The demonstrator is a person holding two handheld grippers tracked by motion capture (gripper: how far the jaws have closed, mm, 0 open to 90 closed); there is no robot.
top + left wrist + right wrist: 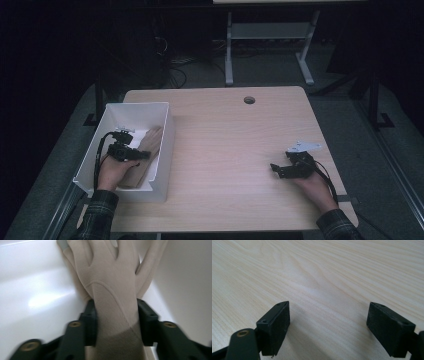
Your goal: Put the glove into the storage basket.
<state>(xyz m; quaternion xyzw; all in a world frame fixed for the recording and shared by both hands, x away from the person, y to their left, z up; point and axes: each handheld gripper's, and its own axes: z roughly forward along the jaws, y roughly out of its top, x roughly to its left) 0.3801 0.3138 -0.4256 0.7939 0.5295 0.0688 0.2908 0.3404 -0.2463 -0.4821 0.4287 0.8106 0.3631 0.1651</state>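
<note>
A beige glove (pixel 110 277) lies flat in the white box (pixel 167 130), fingers pointing away from me, on top of more beige fabric (pixel 147 272). In the high view the glove (pixel 150 142) rests against the box's right wall. My left gripper (pixel 142 155) is down inside the box. Its jaws (pixel 116 302) stand either side of the glove's cuff, which fills the gap between them uncreased and unpinched. My right gripper (pixel 275 169) rests low over the bare table at the right, jaws (pixel 328 307) wide apart with nothing between them.
The white box sits at the table's left edge, and its smooth walls (pixel 37 277) stand close around the left gripper. The light wooden tabletop (pixel 225 140) has a round cable hole (pixel 249 100) near its far edge. A second desk's legs (pixel 229 50) stand beyond the table.
</note>
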